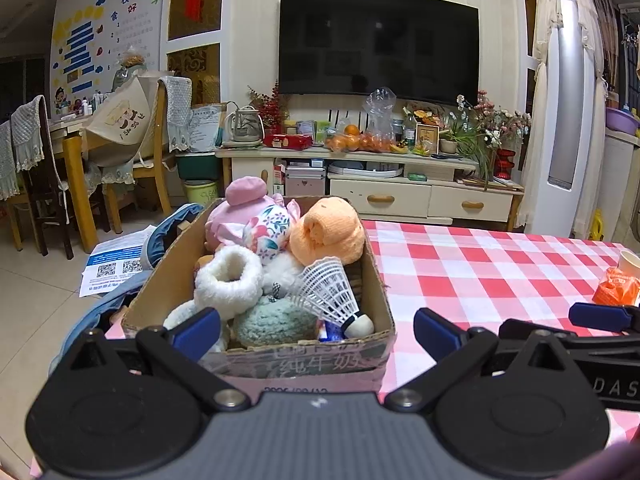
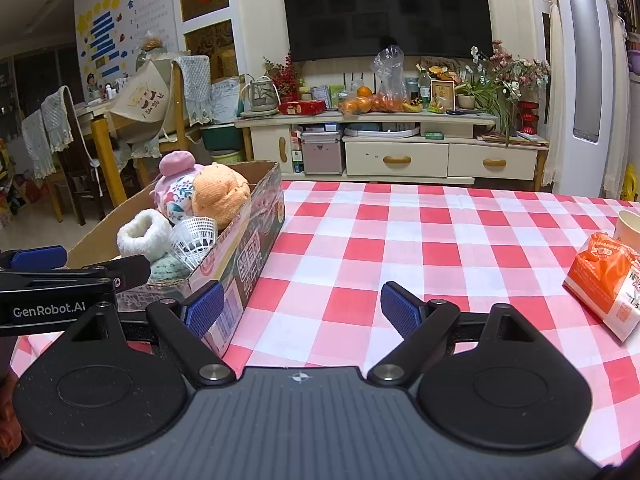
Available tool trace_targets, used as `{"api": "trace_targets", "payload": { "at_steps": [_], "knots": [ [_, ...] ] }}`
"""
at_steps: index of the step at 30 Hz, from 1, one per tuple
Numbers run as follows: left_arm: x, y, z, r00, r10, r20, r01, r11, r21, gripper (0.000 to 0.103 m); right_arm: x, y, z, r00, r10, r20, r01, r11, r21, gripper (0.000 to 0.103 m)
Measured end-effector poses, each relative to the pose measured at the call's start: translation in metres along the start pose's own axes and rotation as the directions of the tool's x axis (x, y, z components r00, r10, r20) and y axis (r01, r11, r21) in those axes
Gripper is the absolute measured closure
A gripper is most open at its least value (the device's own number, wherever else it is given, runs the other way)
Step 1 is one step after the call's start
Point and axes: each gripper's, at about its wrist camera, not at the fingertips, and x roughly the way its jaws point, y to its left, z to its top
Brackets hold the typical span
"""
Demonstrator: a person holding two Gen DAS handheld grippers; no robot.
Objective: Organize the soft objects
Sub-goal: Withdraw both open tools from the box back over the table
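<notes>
A cardboard box (image 1: 304, 360) (image 2: 248, 240) stands on the checked tablecloth, packed with soft things: a pink plush with a floral patch (image 1: 248, 216) (image 2: 174, 184), an orange plush (image 1: 326, 230) (image 2: 220, 196), a white fluffy ring (image 1: 228, 278) (image 2: 142, 234), a grey-green knitted piece (image 1: 276, 320) and a white shuttlecock (image 1: 332, 292) (image 2: 194, 238). My left gripper (image 1: 316, 332) is open just before the box's near wall, with nothing held. My right gripper (image 2: 302, 308) is open and empty over the cloth, to the right of the box.
An orange-and-white packet (image 2: 604, 280) (image 1: 616, 286) and a paper cup (image 2: 628, 224) lie at the table's right edge. Beyond the table stand a TV cabinet (image 2: 396, 156), dining chairs (image 1: 48, 176) and a standing air conditioner (image 1: 568, 100). Denim cloth (image 1: 168, 232) and a printed sheet lie left of the box.
</notes>
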Motion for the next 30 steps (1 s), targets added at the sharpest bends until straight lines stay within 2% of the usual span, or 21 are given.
{"api": "trace_targets", "payload": {
  "at_steps": [30],
  "knots": [
    [0.0047, -0.0006, -0.0064, 0.999, 0.046, -0.001, -0.046, 0.999, 0.019, 0.001, 0.0062, -0.0068, -0.0092, 1.000, 0.015, -0.007, -0.014, 1.000, 0.012, 0.000]
  ]
}}
